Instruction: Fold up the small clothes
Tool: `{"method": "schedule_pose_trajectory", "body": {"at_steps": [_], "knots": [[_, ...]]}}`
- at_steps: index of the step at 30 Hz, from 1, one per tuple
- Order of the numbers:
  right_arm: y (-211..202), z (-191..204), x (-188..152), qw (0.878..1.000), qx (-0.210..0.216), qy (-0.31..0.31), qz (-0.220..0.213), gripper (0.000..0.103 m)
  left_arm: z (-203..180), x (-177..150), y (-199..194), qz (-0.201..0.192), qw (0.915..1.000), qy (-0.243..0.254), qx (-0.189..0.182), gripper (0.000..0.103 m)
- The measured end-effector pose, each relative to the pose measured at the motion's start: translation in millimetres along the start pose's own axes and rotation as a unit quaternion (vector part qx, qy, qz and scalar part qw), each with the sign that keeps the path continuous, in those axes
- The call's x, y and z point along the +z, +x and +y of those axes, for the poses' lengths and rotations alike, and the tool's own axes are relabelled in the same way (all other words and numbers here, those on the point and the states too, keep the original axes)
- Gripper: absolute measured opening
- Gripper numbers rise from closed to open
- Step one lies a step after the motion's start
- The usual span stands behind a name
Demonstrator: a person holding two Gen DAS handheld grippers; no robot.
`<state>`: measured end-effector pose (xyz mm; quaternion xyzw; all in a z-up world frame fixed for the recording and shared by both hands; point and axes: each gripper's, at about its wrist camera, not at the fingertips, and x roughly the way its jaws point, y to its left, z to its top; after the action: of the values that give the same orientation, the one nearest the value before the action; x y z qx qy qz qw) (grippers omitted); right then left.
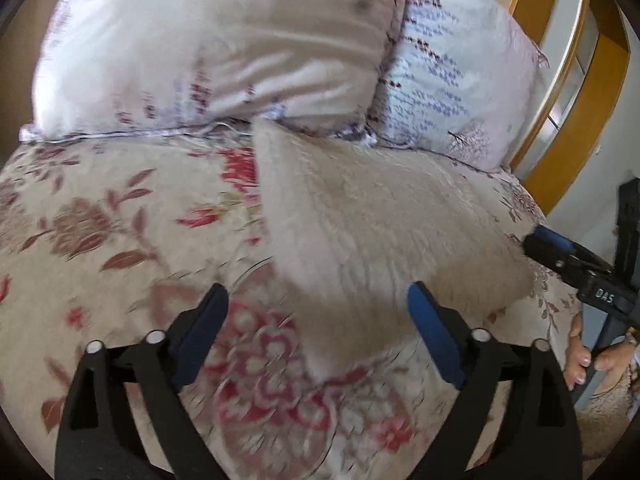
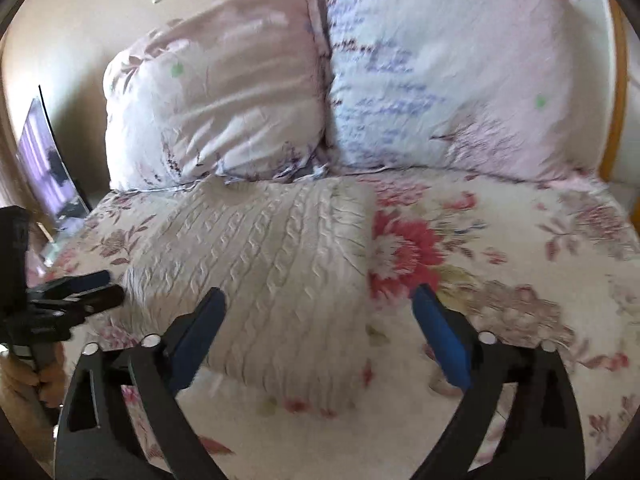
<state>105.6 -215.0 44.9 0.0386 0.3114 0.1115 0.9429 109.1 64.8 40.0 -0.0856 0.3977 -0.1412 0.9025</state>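
A folded cream cable-knit sweater (image 2: 264, 264) lies on the floral bedspread (image 2: 500, 280) (two pillows behind) as the left tool (image 1: 316, 320) and right tool (image 2: 320, 320) hover, fingers spread, holding nothing.

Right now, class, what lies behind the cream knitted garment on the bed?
Two pillows: a pink one and a bluish patterned one, standing behind the cream knitted garment. The floral bedspread beneath it is covered.

Lower part of the left wrist view: left gripper (image 1: 316, 300), glossy black angular arms, round silver pins, blue finger pads (image 1: 434, 330). Right edge shows the right gripper (image 1: 538, 242), black body lettered "DAS", and a bare hand (image 1: 588, 354) with pale polished nails
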Motion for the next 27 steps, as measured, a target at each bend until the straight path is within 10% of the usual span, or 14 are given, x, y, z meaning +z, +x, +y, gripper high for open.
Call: {"method": "schedule_pose_trajectory", "body": {"at_steps": [27], "knots": [[21, 38, -72, 0.991, -0.060, -0.025, 0.114, 0.102, -38, -53, 23, 0.059, 0.9889, 0.046, 0.128, 0.101]]}}
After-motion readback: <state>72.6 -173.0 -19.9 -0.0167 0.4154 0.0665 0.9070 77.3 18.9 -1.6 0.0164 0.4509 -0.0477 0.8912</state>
